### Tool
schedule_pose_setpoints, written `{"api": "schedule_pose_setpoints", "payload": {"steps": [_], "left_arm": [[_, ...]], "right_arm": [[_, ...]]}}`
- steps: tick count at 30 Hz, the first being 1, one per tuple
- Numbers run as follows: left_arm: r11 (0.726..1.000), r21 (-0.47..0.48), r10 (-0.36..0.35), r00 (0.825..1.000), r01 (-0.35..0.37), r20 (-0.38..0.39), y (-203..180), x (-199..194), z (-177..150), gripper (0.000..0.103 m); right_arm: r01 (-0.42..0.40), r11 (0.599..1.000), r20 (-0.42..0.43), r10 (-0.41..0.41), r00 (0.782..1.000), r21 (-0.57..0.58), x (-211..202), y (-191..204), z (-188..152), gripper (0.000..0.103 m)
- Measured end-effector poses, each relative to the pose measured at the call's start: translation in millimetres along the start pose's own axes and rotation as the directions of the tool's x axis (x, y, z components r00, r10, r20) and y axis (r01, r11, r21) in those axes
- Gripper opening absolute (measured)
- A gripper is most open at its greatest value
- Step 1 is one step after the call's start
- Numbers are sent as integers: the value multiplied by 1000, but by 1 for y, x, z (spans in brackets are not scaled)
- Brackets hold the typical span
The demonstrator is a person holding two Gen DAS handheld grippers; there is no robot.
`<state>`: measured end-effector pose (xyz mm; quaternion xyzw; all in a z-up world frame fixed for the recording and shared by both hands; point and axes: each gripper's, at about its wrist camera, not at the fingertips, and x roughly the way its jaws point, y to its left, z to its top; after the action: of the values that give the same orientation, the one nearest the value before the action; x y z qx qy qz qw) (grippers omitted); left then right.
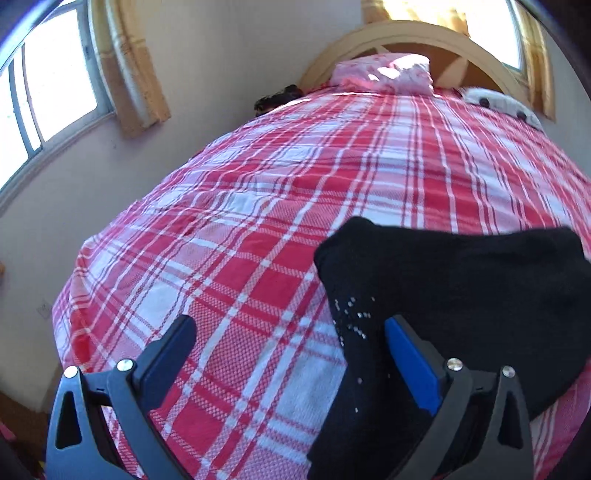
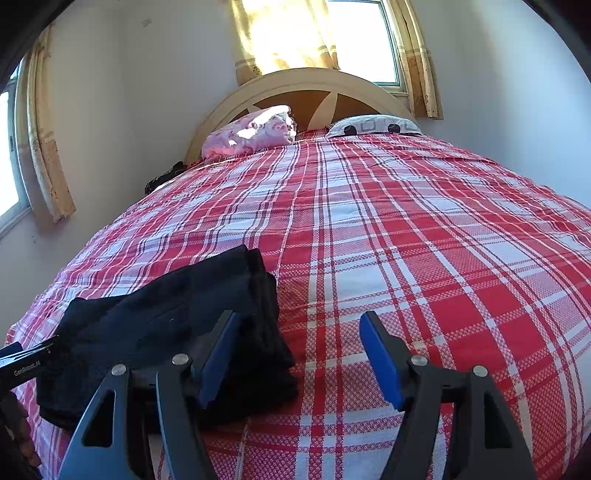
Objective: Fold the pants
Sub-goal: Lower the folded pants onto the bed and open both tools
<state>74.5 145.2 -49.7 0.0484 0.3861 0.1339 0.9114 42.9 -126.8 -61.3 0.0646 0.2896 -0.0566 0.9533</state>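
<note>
Left wrist view, setting: a bed covered by a red and white plaid bedspread [image 1: 236, 236], with a wooden headboard [image 1: 406, 33] at the far end and a pink pillow [image 1: 384, 72] lying against it.
Left wrist view, pants: the black pants [image 1: 443, 288] lie on the bedspread at the end far from the headboard, gathered into a thick dark bundle with a few small pale specks on the cloth.
Left wrist view, claw: the left gripper [image 1: 291, 350] is spread wide and grasps nothing; one blue-padded finger [image 1: 410, 362] sits against the bundle's near edge, the other over bare plaid.
Right wrist view, setting: the same bed, with a sunlit window and yellow curtain [image 2: 284, 33] above the headboard and a white pillow with dark spots [image 2: 373, 125] beside the pink one.
Right wrist view, pants: the pants show as a stack of several layers, its folded edges facing the open bedspread, well away from the headboard.
Right wrist view, claw: the right gripper [image 2: 299, 354] is released and empty; its nearer finger lies just beside the stack, the other over bare plaid.
Right wrist view, edge: a black bar lettered "GenRobot.AI" [image 2: 22, 362], probably the other tool, touches the bundle.
Progress: the folding looks largely done, since the layers are stacked and neither claw holds cloth. What may remain is a last fold or squaring of the loose side; I cannot tell which.
</note>
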Motion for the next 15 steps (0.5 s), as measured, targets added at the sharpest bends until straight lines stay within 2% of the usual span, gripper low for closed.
{"api": "schedule_pose_setpoints", "payload": {"steps": [5, 9, 15], "left_arm": [[992, 115, 51, 999, -52, 10, -14, -3, -9, 103], [993, 117, 36, 999, -33, -26, -3, -6, -10, 103], [997, 78, 10, 999, -8, -35, 15, -25, -19, 103]], "right_arm": [[-20, 1000, -31, 19, 999, -14, 5, 3, 1, 69], [-59, 997, -127, 64, 990, 42, 8, -8, -2, 69], [-72, 996, -150, 79, 986, 50, -22, -20, -14, 69]]}}
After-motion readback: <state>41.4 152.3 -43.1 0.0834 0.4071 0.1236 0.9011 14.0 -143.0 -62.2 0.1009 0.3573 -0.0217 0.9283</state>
